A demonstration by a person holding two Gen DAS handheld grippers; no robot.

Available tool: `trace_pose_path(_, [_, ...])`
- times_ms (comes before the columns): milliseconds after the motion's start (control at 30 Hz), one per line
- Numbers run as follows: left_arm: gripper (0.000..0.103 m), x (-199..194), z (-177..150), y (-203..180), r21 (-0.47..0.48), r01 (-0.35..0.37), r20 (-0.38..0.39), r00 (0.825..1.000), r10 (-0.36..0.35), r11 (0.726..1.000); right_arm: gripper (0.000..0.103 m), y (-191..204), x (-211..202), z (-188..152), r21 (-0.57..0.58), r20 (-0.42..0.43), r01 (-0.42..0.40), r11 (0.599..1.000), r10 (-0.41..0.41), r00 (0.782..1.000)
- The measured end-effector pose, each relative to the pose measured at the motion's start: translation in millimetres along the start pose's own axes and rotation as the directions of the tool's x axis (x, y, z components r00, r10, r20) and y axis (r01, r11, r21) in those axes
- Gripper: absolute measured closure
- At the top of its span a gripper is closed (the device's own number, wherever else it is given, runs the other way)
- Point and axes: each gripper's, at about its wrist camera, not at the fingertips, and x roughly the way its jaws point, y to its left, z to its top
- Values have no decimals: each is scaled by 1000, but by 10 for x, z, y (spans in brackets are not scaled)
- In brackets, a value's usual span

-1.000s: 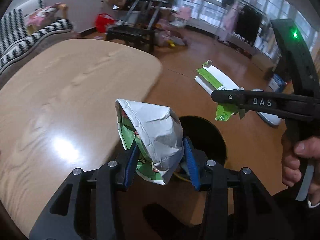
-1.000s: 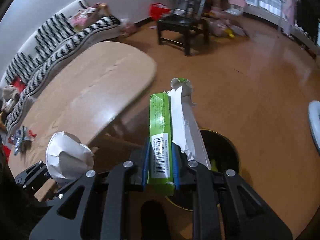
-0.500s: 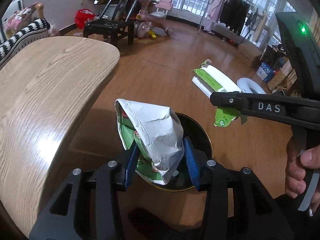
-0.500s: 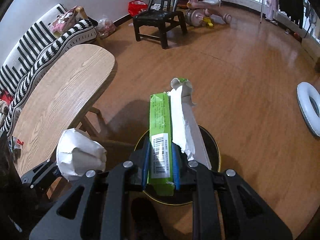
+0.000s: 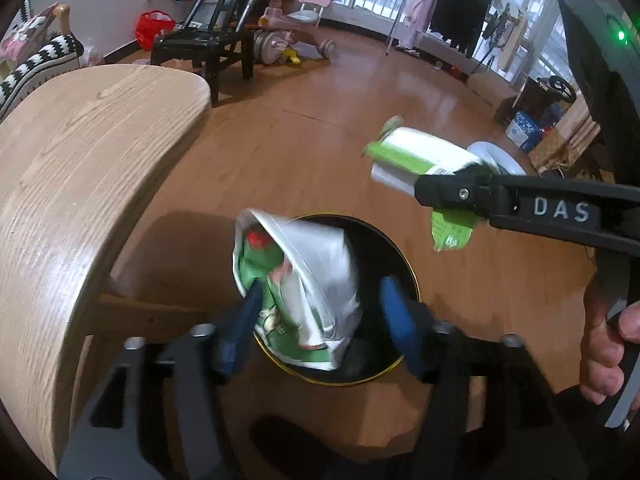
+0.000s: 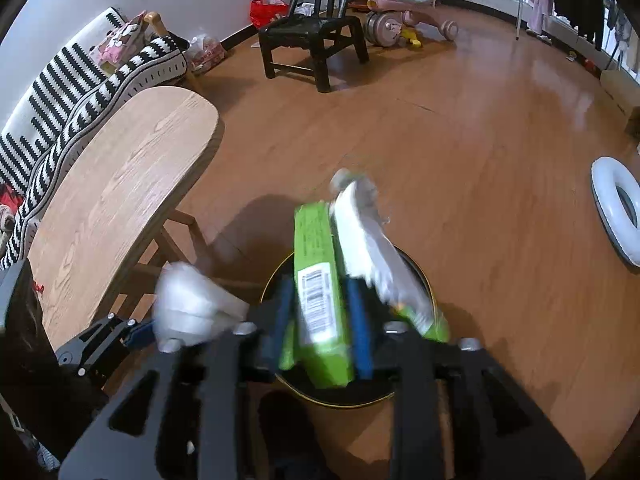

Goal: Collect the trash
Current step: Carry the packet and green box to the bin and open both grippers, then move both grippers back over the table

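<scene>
The black bin (image 5: 396, 264) is the landmark. Much of its mouth and inside is covered by the silver-lined wrapper (image 5: 316, 280) in the left wrist view and by the green box (image 6: 320, 300) in the right wrist view, so its contents cannot be told. Both pieces are smeared by motion, their print unreadable. Left of the bin, the worktop (image 5: 80, 152) runs off the picture's edge. Right of the bin, only part of a hand (image 5: 604, 348) shows.

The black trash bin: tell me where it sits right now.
The black trash bin stands on the wooden floor beside the table, below both grippers in each wrist view.
</scene>
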Motion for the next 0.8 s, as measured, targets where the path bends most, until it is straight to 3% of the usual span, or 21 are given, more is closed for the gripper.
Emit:
trace_pose_path(33, [29, -3, -7, -9, 2, -5, 3, 1000, 5, 1000, 42, 1, -9, -4, 1, 5, 5, 1000, -5, 1000])
trace_pose_path(67, [28, -7, -7, -13, 4, -7, 5, 1000, 7, 1000, 41, -1, -39, -6, 1, 23, 11, 1000, -11, 1000])
trace_pose_path(233, [26, -35, -11, -5, -5, -4, 10, 1000, 4, 1000, 41, 16, -39, -29, -2, 27, 6, 1000, -6, 1000])
trace_pose_path(467, [15, -190, -41, 72, -25, -38, 33, 999, 39, 999, 41, 115, -75, 24, -25, 39, -5, 1000, 6, 999])
trace_pose_path(633, [10, -557, -171, 300, -47, -125, 61, 990, 128, 991, 33, 503, -119, 112, -83, 71, -39, 996, 45, 996])
trace_pose_path(800, [10, -1155, -451, 815, -100, -293, 76, 951, 301, 951, 33, 1214, -172, 90, -209, 94, -93, 973, 115, 989])
